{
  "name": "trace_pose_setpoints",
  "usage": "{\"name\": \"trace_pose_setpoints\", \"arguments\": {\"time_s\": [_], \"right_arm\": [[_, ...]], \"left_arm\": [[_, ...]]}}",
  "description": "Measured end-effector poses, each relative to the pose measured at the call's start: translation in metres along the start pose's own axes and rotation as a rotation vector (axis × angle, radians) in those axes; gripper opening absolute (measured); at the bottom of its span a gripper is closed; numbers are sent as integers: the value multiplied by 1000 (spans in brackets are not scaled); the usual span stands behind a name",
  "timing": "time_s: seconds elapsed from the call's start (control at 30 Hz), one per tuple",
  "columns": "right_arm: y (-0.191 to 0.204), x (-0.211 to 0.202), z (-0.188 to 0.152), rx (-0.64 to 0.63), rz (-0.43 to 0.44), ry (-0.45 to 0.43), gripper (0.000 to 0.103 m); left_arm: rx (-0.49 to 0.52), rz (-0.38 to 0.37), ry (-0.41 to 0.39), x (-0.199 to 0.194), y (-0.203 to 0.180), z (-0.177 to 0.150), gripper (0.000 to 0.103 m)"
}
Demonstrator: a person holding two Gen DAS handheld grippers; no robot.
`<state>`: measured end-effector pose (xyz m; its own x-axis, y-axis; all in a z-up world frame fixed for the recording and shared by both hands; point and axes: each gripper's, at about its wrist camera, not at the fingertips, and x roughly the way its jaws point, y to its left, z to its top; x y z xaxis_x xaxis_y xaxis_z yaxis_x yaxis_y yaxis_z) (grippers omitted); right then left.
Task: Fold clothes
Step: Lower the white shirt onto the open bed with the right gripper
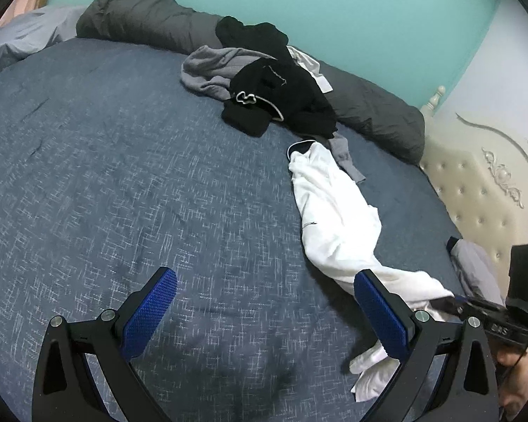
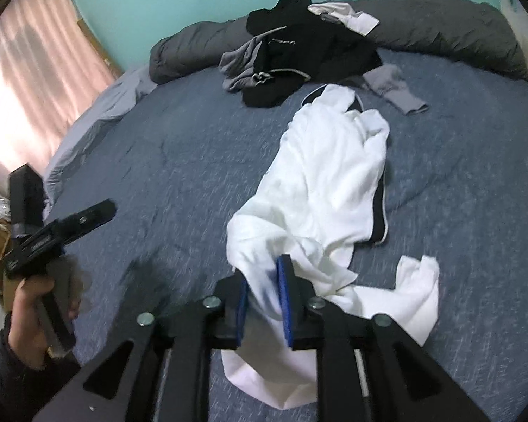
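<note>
A long white garment with dark trim point(image 1: 331, 211) point(image 2: 320, 176) lies crumpled and stretched out on the blue bed cover point(image 1: 105, 176) point(image 2: 158, 158). My right gripper point(image 2: 264, 267) point(image 1: 450, 304) is shut on the garment's near end, and white cloth fills the narrow gap between its blue pads point(image 2: 286, 299). That end is lifted slightly off the bed. My left gripper point(image 1: 265, 276) point(image 2: 104, 211) hovers wide open over bare bed cover, left of the garment, with nothing between its pads point(image 1: 151, 313). Its right finger overlaps the garment's near edge in the left wrist view.
A pile of black, grey and white clothes point(image 1: 274, 88) point(image 2: 299, 45) sits at the far side, against a rolled dark grey duvet point(image 1: 140, 21) point(image 2: 440, 24). A grey piece point(image 1: 345, 154) point(image 2: 394, 88) trails from it. A cream tufted headboard point(image 1: 475, 190) stands right; a pink curtain point(image 2: 28, 70) hangs left.
</note>
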<state>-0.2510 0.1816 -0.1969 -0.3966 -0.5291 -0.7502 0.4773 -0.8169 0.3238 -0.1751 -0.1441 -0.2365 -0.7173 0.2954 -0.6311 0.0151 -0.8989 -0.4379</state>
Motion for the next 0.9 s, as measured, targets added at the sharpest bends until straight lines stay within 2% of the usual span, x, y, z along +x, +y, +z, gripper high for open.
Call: {"name": "trace_pose_setpoints", "arguments": {"time_s": [0.03, 0.1, 0.23, 0.37, 0.5, 0.67, 0.83, 0.9], "right_arm": [[-2, -5, -2, 8, 17, -7, 25], [-8, -18, -2, 28, 65, -28, 38], [-26, -41, 11, 58, 62, -107, 39], [-55, -29, 28, 114, -26, -103, 41], [-79, 8, 36, 167, -79, -40, 49], [-98, 66, 34, 236, -104, 66, 49], [-110, 96, 26, 295, -114, 124, 49], [-113, 102, 24, 309, -111, 133, 33]], "left_arm": [[-1, 0, 0, 2, 0, 1, 103], [-4, 1, -1, 5, 1, 4, 103], [-9, 5, 0, 12, 4, 9, 103], [-9, 2, 4, 18, 4, 13, 103], [12, 6, 7, 23, 3, 13, 103], [0, 15, 26, 31, 11, 13, 103], [-16, 9, 30, 33, 17, 14, 103], [-21, 7, 31, 33, 20, 14, 103]]}}
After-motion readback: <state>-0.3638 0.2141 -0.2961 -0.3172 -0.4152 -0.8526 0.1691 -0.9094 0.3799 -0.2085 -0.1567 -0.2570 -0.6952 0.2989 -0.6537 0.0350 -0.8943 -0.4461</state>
